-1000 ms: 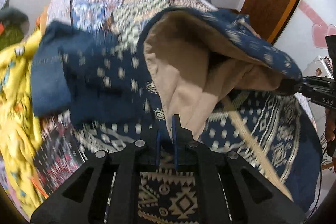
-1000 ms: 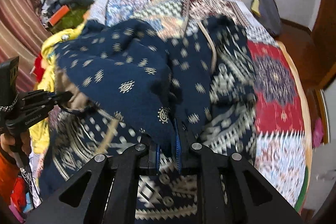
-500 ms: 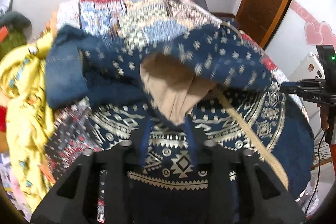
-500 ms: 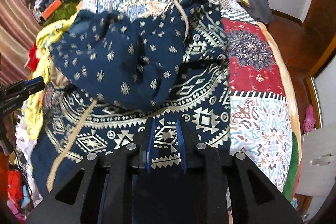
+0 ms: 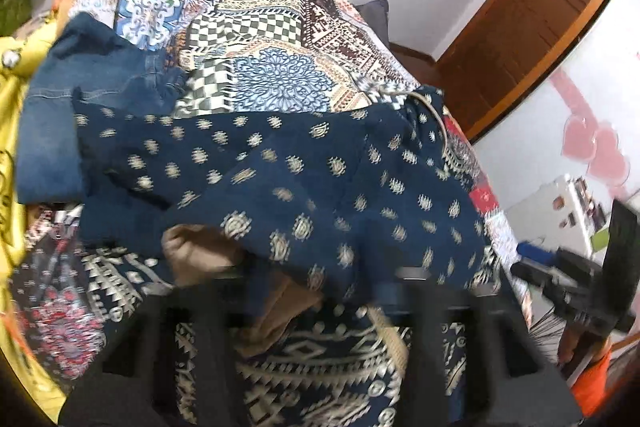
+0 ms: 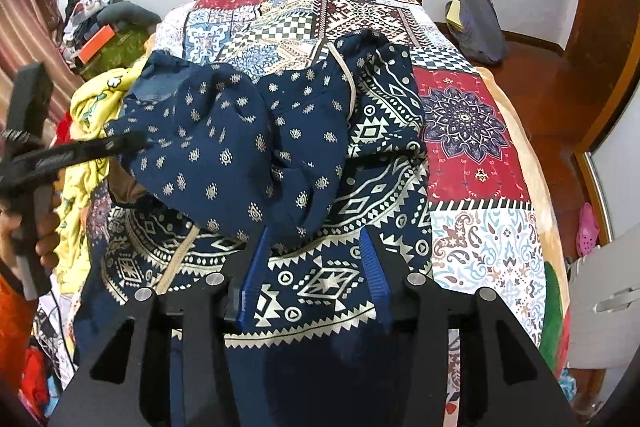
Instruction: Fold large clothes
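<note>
Your right gripper [image 6: 316, 259] jaws spread wide, nothing pinched. Left gripper [image 5: 320, 291] too blurred, can't tell. Navy dotted cotton garment [image 6: 224, 131] bunched at 11 o'clock on patchwork bedspread [image 6: 472, 163].

Your right gripper [image 6: 314, 267] has its two blue fingers [image 6: 256, 267] spread wide apart, nothing between the pads, pointing forward and slightly down. Your left gripper [image 6: 124, 145] shows in the right wrist view as a dark, blurred bar reaching in from the left edge, its tip against cloth; your left hand [image 6: 38, 227] wraps the handle below it. In the left wrist view the left gripper's fingers are smeared by motion and partly covered, so you cannot tell whether they are parted or closed.
</note>
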`<state>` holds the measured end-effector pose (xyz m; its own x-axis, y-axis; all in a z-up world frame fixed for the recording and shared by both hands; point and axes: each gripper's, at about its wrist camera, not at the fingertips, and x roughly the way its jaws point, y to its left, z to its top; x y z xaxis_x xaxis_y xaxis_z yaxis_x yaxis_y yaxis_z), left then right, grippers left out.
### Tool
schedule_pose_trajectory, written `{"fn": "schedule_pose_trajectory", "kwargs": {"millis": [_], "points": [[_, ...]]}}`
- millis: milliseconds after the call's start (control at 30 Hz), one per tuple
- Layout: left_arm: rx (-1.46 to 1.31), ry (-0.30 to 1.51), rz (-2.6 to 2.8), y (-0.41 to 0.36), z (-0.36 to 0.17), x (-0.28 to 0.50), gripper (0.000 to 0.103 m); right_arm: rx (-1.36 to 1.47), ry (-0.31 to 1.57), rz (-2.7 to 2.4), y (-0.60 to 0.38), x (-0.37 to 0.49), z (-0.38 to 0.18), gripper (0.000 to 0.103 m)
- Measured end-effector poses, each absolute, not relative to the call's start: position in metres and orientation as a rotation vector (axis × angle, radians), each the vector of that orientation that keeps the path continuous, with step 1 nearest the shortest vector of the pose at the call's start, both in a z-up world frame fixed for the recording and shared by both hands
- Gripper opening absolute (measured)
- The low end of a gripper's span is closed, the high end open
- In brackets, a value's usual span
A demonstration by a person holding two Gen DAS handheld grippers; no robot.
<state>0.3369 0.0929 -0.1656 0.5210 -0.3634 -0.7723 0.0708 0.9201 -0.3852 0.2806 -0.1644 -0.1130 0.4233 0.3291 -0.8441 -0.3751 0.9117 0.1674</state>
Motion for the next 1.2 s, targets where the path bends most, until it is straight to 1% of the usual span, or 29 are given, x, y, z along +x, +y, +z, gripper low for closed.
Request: {"fn": "schedule_pose_trajectory", "kwargs": {"millis": [33, 100, 267, 367, 433, 633, 667, 700, 833, 900, 1000, 1067, 1133, 1200], "points": [[-0.317, 0.992, -0.266, 0.09, -0.166, 0.337, 0.009, -0.054, 1.044, 0.438, -0.164, 0.279, -0.113, 0.043], [-0.274, 0.965, -0.277, 0.082, -0.16, 0.33, 0.007, -0.069, 1.039, 0.43, -0.165, 0.277, -0.112, 0.043], [-0.179, 0.886, -0.375, 0.06, -0.131, 0.286, 0.006, -0.081, 1.017, 0.424, -0.166, 0.276, -0.102, 0.043], [-0.155, 0.872, -0.435, 0.051, -0.124, 0.251, 0.006, -0.066, 0.997, 0.436, -0.161, 0.275, -0.094, 0.043], [-0.149, 0.897, -0.45, 0.046, -0.131, 0.236, 0.006, -0.063, 0.987, 0.45, -0.154, 0.274, -0.09, 0.043], [-0.094, 1.08, -0.4, 0.045, -0.186, 0.208, 0.006, -0.099, 1.012, 0.518, -0.119, 0.271, -0.097, 0.043], [-0.075, 1.098, -0.386, 0.045, -0.192, 0.204, 0.007, -0.108, 1.02, 0.521, -0.114, 0.271, -0.1, 0.043], [-0.065, 1.101, -0.38, 0.047, -0.195, 0.201, 0.012, -0.124, 1.031, 0.525, -0.108, 0.271, -0.106, 0.043], [-0.022, 1.072, -0.338, 0.06, -0.19, 0.185, 0.017, -0.186, 1.099, 0.543, -0.088, 0.273, -0.134, 0.043], [0.012, 1.057, -0.294, 0.066, -0.185, 0.18, 0.024, -0.225, 1.151, 0.529, -0.082, 0.275, -0.153, 0.043], [0.062, 1.026, -0.236, 0.079, -0.176, 0.178, 0.025, -0.273, 1.197, 0.514, -0.08, 0.275, -0.172, 0.044], [0.071, 1.0, -0.214, 0.087, -0.165, 0.185, 0.025, -0.283, 1.178, 0.52, -0.083, 0.272, -0.17, 0.044], [0.072, 0.971, -0.206, 0.09, -0.153, 0.195, 0.027, -0.287, 1.181, 0.521, -0.086, 0.27, -0.165, 0.044], [0.079, 0.925, -0.192, 0.088, -0.141, 0.207, 0.038, -0.279, 1.17, 0.52, -0.089, 0.267, -0.158, 0.044]]}}
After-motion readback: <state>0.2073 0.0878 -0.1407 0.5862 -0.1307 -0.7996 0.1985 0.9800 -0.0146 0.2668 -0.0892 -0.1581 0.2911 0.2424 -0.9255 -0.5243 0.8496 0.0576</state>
